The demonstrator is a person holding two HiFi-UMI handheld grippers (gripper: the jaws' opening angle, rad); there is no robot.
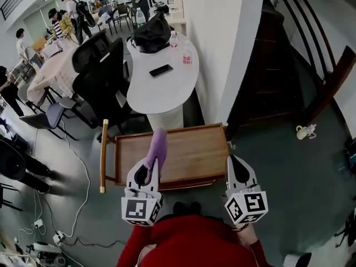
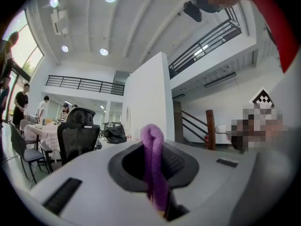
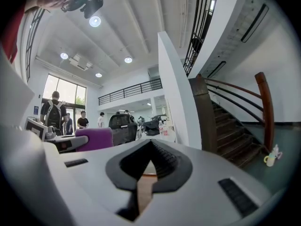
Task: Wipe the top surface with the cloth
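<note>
A purple cloth (image 1: 157, 148) hangs folded from my left gripper (image 1: 149, 167), which is shut on it above the left half of the wooden cart top (image 1: 192, 152). In the left gripper view the cloth (image 2: 154, 164) stands up between the jaws of that gripper (image 2: 159, 180). My right gripper (image 1: 234, 160) hovers over the cart's right front corner, jaws shut with nothing held. The right gripper view shows this gripper (image 3: 149, 160) with a sliver of wood (image 3: 145, 192) below it and the purple cloth (image 3: 94, 139) off to the left.
Behind the cart stand a white rounded table (image 1: 161, 88) with a phone, bottles and a black bag, black office chairs (image 1: 100, 77) and a white pillar (image 1: 222, 49). A dark staircase (image 1: 278, 65) rises at right. Cables (image 1: 78, 204) lie on the floor at left. People stand at far left.
</note>
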